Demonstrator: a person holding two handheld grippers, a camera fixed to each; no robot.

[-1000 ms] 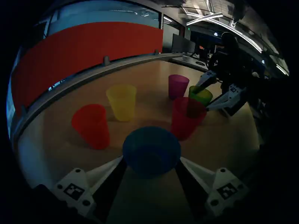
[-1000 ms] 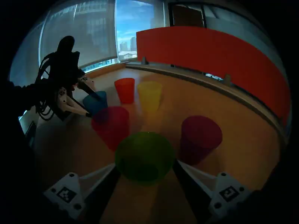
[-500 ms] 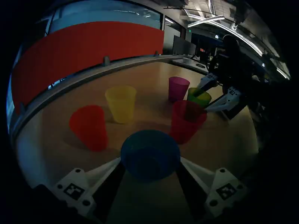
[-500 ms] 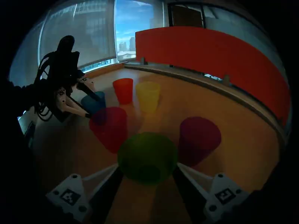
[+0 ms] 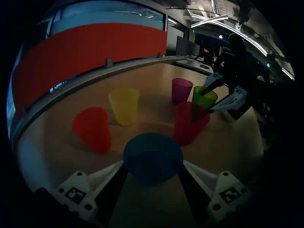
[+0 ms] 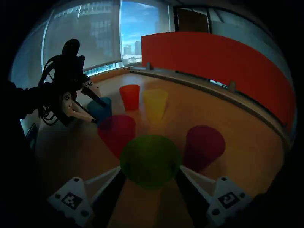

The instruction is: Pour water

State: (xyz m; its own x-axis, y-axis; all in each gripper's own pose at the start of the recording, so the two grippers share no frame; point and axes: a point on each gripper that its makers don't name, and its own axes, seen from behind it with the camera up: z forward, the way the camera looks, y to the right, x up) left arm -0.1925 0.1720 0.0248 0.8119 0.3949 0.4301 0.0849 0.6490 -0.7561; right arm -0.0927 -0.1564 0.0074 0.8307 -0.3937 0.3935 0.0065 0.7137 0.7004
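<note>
Six translucent plastic cups, two gripped, over a wooden table (image 5: 152,80).
Left of the central red cup (image 5: 189,121): one orange cup (image 5: 92,129), one yellow cup (image 5: 124,105). Before it, the left hand-held gripper (image 5: 153,164) pinches one blue cup (image 5: 153,155) between both fingers. Right of it: one magenta cup (image 5: 181,89), and one green cup (image 5: 205,99) pinched in the right hand-held gripper (image 6: 150,170).

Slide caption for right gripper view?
Right gripper grips a green cup; beyond stand a red cup, magenta cup, yellow cup and orange cup on a table; left gripper grips a blue cup.
</note>
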